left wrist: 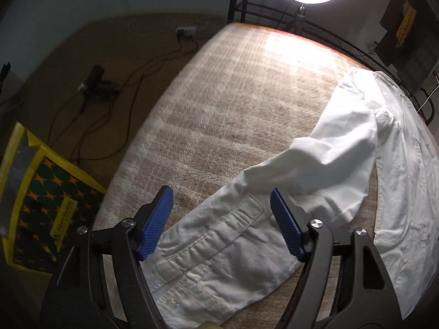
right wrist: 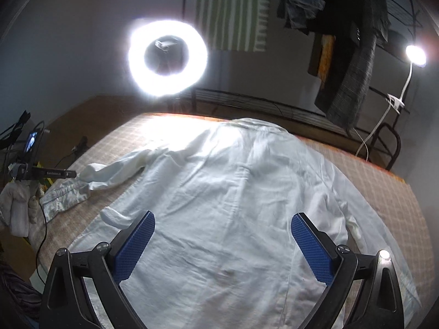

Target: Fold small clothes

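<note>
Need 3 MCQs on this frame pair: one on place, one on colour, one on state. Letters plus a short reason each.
1. Where does the shirt's cuff lie in the left wrist view?
A. between the left gripper's fingers, on the mat
B. on the floor
C. over the ring light

2. What colour are the pads on the fingers?
A. red
B. blue
C. white

3. How does the right gripper stand?
A. shut on a sleeve
B. shut on nothing
C. open above the shirt's back

Key: 1 A, the buttoned cuff lies flat between the two pads, which stand apart from it. 2 B, ribbed blue pads show in both views. 3 C, the fingers stand wide apart with nothing pinched between them.
</note>
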Demonstrator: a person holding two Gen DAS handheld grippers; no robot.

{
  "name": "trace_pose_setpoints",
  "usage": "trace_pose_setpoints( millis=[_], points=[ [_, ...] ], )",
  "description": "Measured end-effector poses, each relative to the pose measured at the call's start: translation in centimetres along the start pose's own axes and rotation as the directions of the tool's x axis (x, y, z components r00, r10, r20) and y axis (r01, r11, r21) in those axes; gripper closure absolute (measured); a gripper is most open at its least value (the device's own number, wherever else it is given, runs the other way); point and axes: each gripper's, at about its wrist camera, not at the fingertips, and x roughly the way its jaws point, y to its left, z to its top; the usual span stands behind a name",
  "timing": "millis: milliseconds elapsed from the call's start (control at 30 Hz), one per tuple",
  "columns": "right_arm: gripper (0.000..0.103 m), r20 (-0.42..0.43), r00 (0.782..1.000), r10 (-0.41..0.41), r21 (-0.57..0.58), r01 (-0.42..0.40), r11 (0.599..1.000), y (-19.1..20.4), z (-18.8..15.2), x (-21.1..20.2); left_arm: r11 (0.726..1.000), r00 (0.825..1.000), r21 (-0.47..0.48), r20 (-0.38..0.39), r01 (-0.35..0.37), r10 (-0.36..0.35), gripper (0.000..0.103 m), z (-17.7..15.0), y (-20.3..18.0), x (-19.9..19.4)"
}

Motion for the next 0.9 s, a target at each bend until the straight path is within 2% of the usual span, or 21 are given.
trace_pose_setpoints(
  millis=[133, 200, 300, 433, 467, 533, 567, 600, 767, 900],
  points=[
    [0.003, -0.015, 1.0, -0.004, 0.022, 0.004, 1.0, -0.8, -0.3, 0.2, 0.998, 0.998, 0.012, -0.029, 0.058, -0.057, 0.028, 0.5, -0.1, 1.5],
    [0.003, -0.018, 1.0, -0.003, 0.017, 0.004, 1.0, -0.7, -0.4, 0.2, 0.998, 0.999, 0.041, -0.027, 0.039, -0.038, 0.028, 0.8, -0.7, 2.0],
    [0.003, -0.024, 1.0, -0.002, 0.0, 0.002, 1.0, -0.3, -0.5, 0.3, 0.994, 1.0, 0.11, 0.017, 0.002, -0.004, 0.028, 1.3, -2.1, 2.1],
    [0.003, -0.022, 1.0, 0.001, -0.029, -0.001, 1.0, 0.4, -0.6, 0.3, 0.985, 1.0, 0.173, 0.022, 0.006, -0.01, 0.03, 1.9, -3.3, 2.8],
    [0.003, -0.02, 1.0, -0.002, -0.042, 0.001, 0.999, 0.6, -0.7, 0.2, 0.983, 1.0, 0.183, 0.02, 0.006, -0.01, 0.035, 1.9, -3.6, 3.0],
    [0.003, -0.017, 1.0, -0.009, -0.057, 0.008, 0.998, 0.9, -0.7, 0.2, 0.98, 0.999, 0.193, -0.001, 0.042, -0.043, 0.077, 1.9, -4.0, 3.4],
    [0.003, -0.015, 1.0, -0.011, -0.062, 0.01, 0.998, 0.9, -0.8, 0.2, 0.979, 0.997, 0.188, -0.004, 0.075, -0.076, 0.087, 1.9, -4.2, 3.2],
    [0.003, -0.016, 1.0, -0.01, -0.061, 0.009, 0.998, 0.9, -0.8, 0.1, 0.978, 0.996, 0.189, -0.004, 0.089, -0.09, 0.101, 1.9, -4.4, 3.1],
    [0.003, -0.018, 1.0, -0.011, -0.047, 0.01, 0.999, 0.6, -0.7, -0.1, 0.97, 0.982, 0.176, 0.059, 0.167, -0.179, 0.103, 1.8, -4.9, 1.0],
    [0.003, -0.001, 1.0, -0.018, -0.055, 0.017, 0.998, 0.7, -0.7, -0.8, 0.951, 0.953, 0.177, 0.121, 0.254, -0.277, 0.103, 2.0, -5.9, -2.4]
  ],
)
